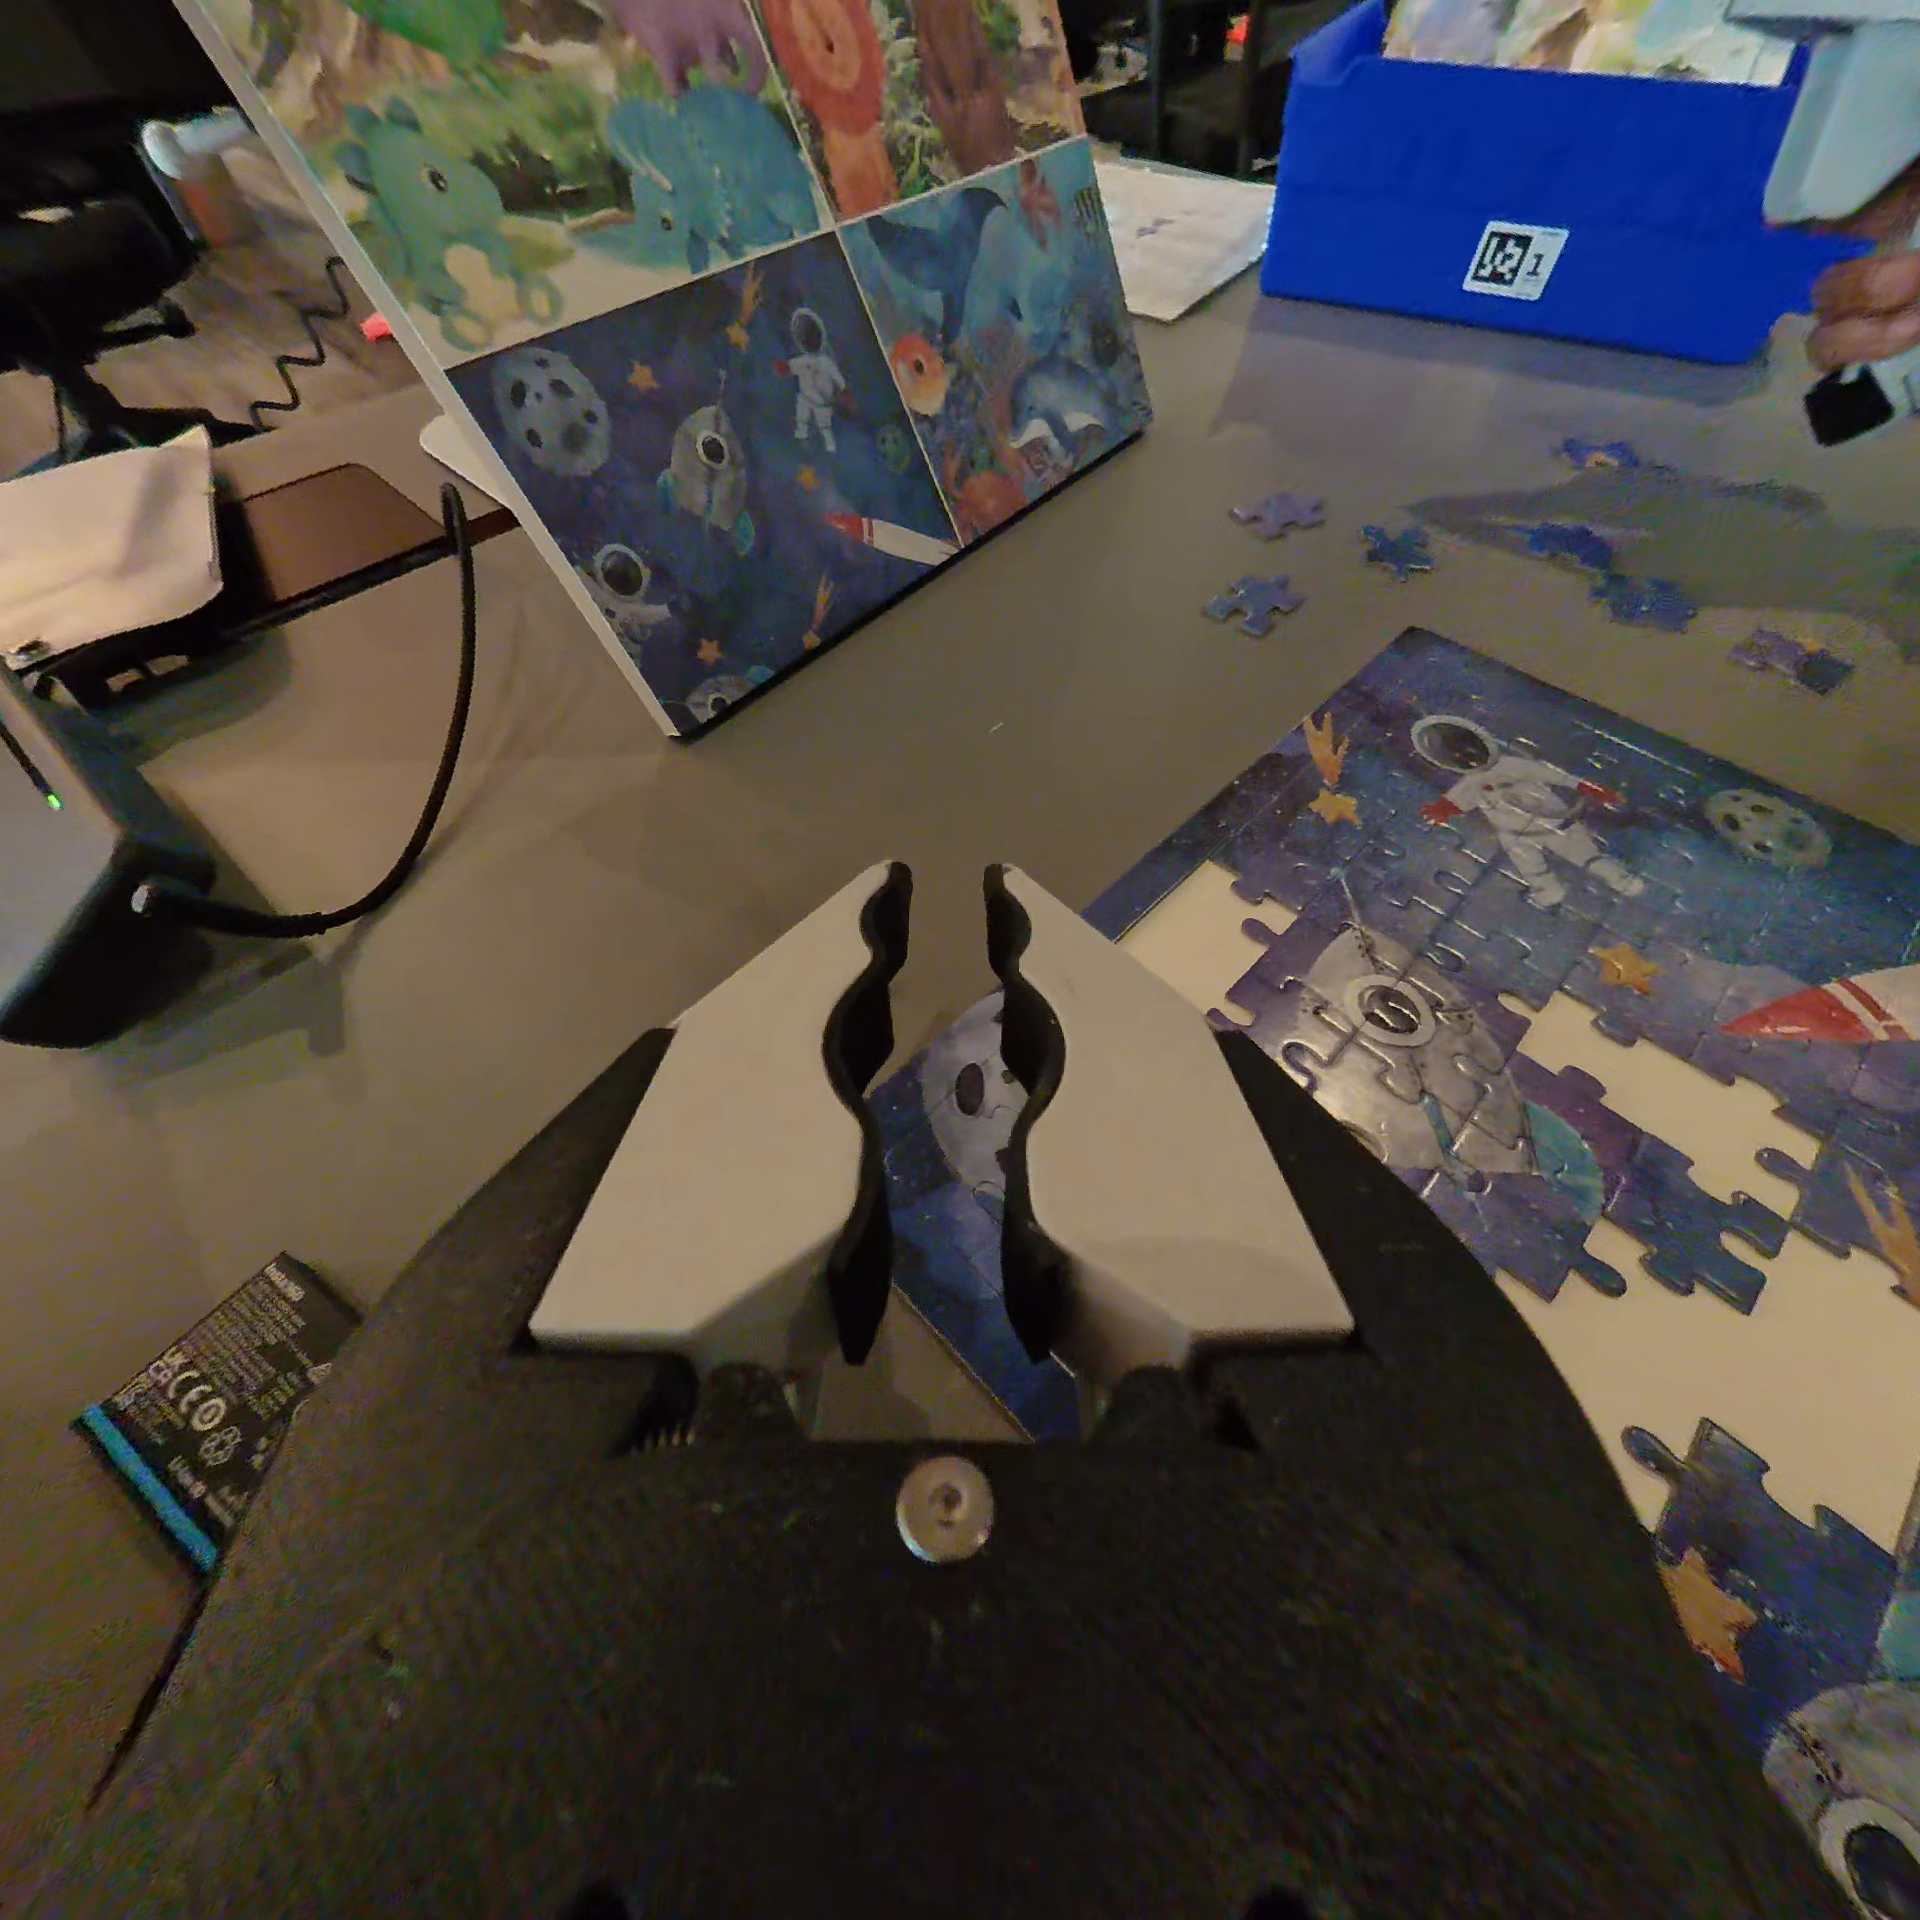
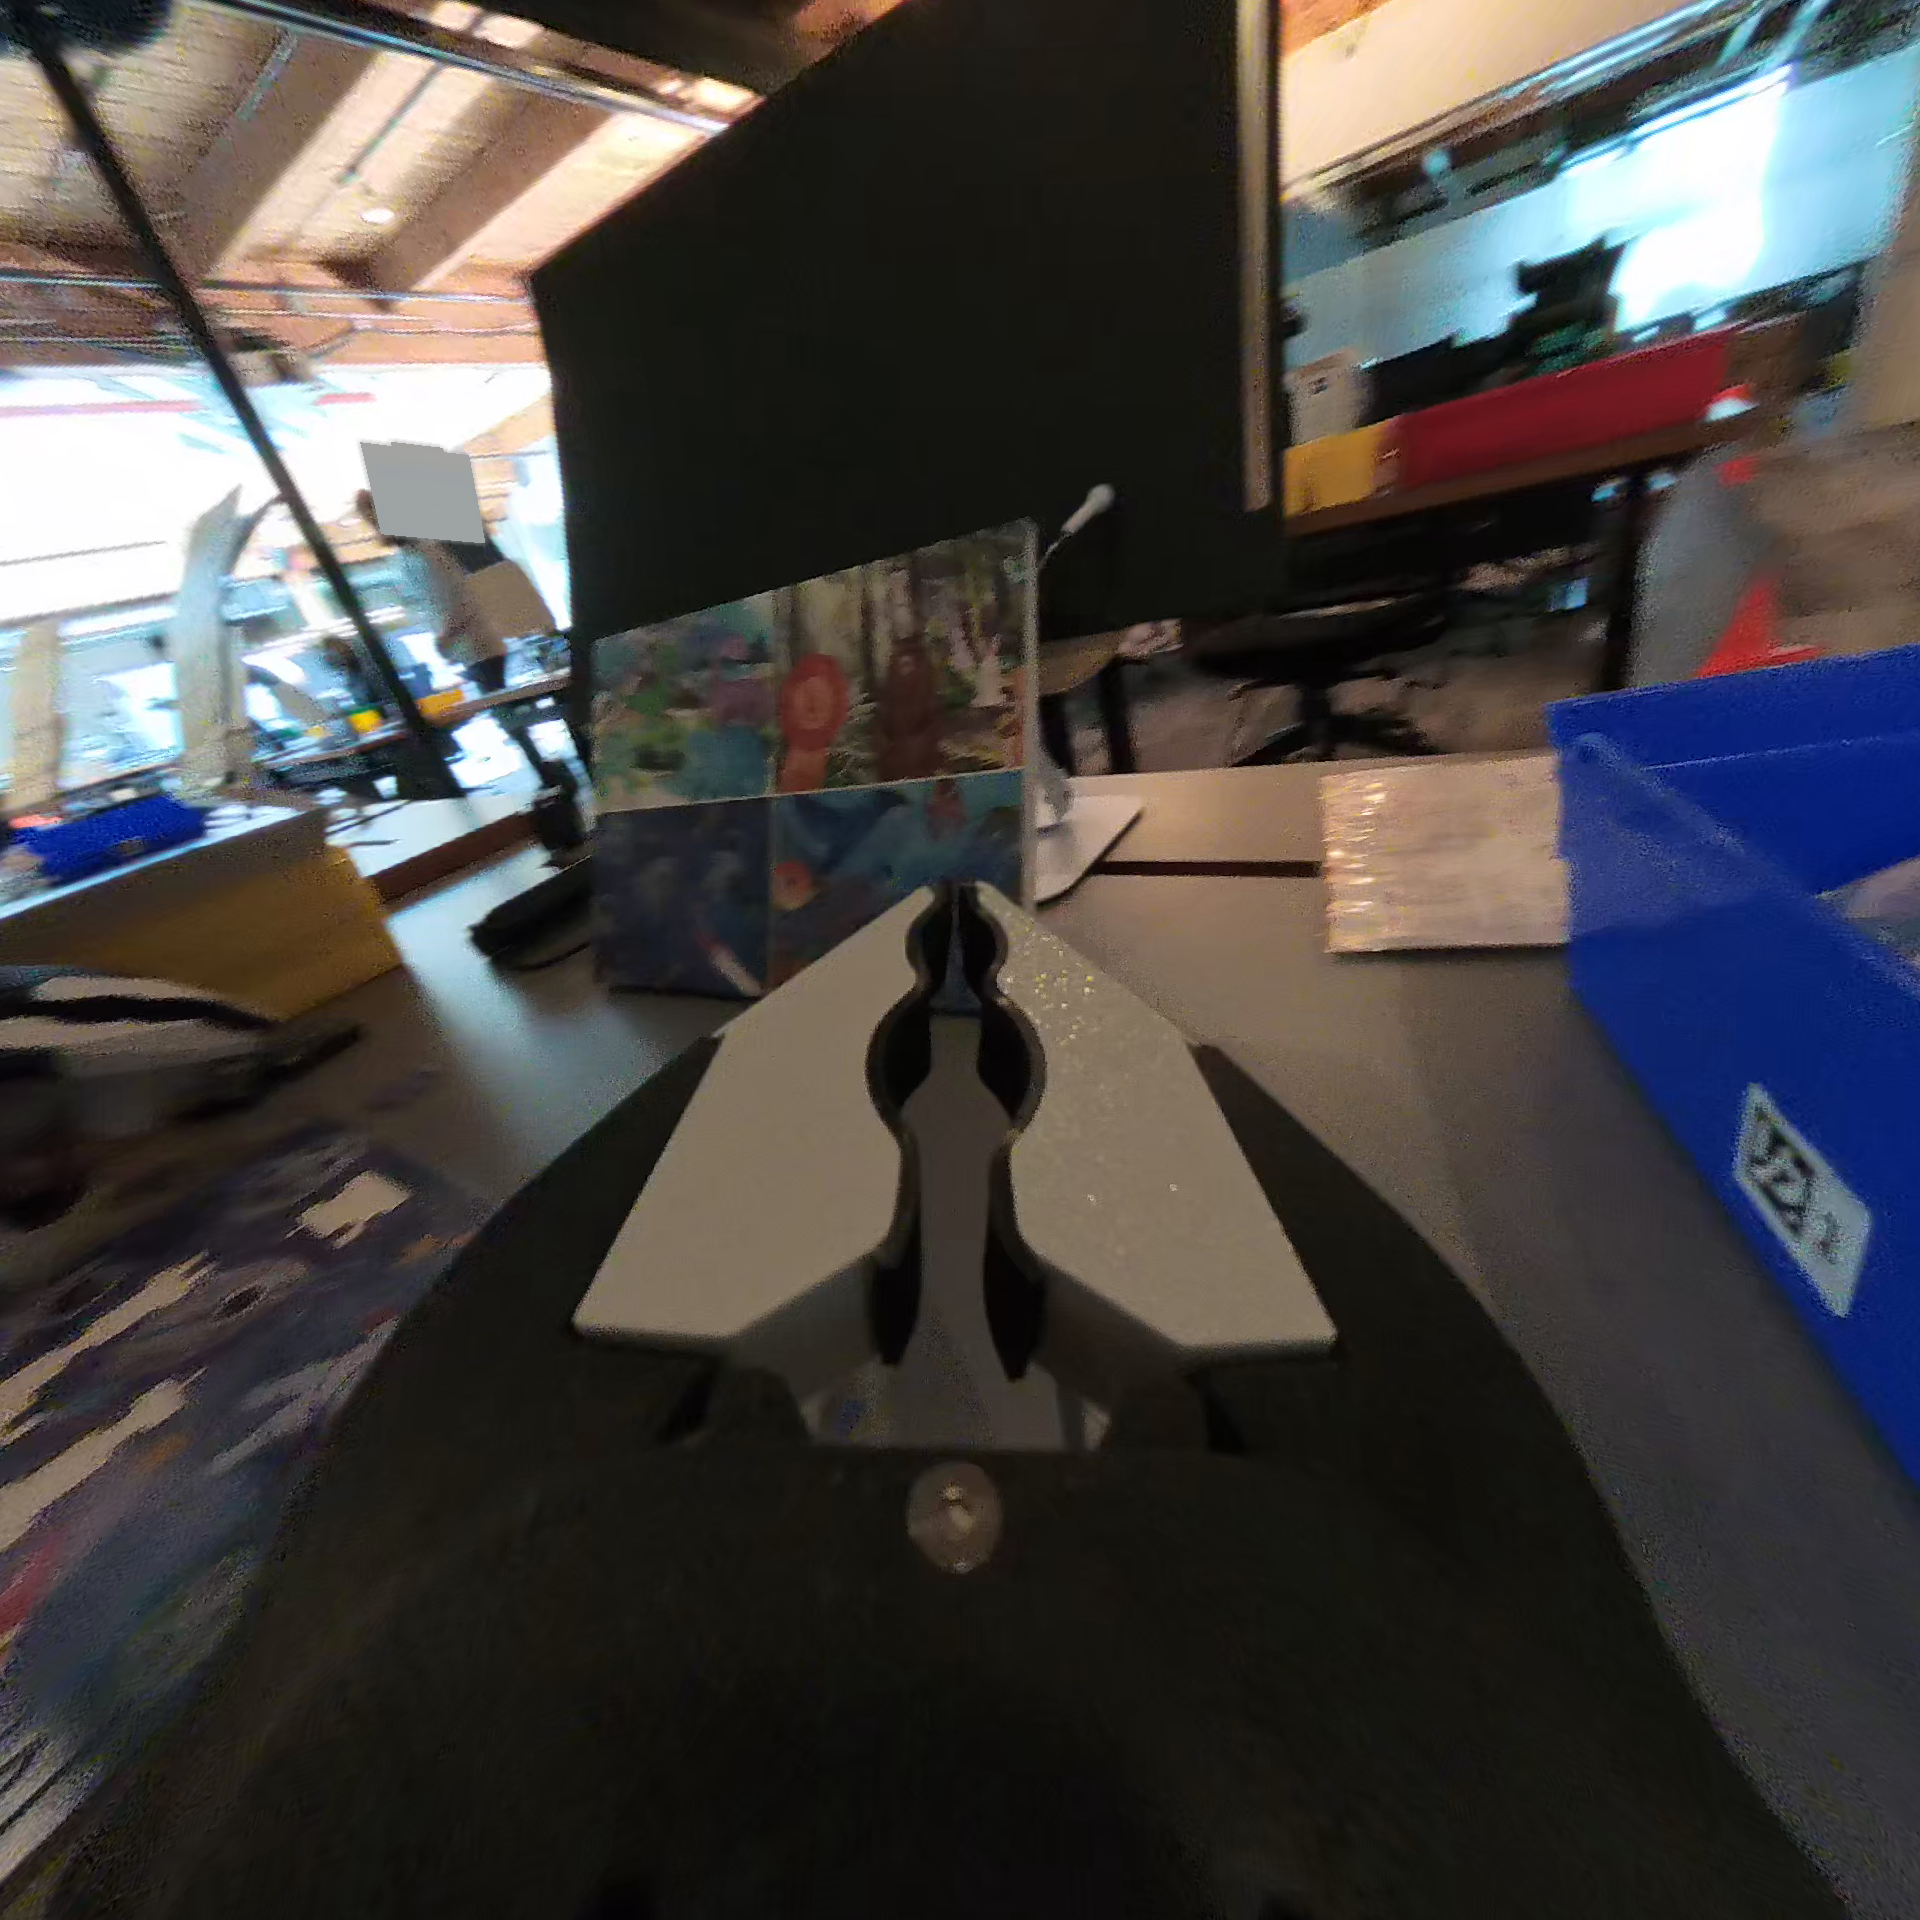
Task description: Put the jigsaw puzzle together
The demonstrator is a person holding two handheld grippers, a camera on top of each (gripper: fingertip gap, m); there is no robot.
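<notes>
A partly assembled space-themed jigsaw puzzle [image 1: 1558, 987] lies on its white backing board [image 1: 1174, 935] on the grey table, with bare gaps. My left gripper [image 1: 948, 883] hovers over the puzzle's near-left corner, jaws a little apart, holding nothing. Several loose blue pieces [image 1: 1254, 603] lie beyond the puzzle. My right gripper [image 2: 951, 904] is shut with nothing between its fingers, raised over the table and pointing at the standing reference picture board [image 2: 810, 769]. That board also shows in the left wrist view [image 1: 790, 416]. The right wrist view is blurred; the puzzle [image 2: 208, 1299] is at its lower left.
A blue bin [image 1: 1538, 208] stands at the back right, close to the right gripper's right side [image 2: 1766, 987]. A clear bag [image 2: 1444, 862] lies beside it. A black cable [image 1: 447, 727], a grey device [image 1: 83, 883] and a black labelled pack [image 1: 208, 1403] lie left.
</notes>
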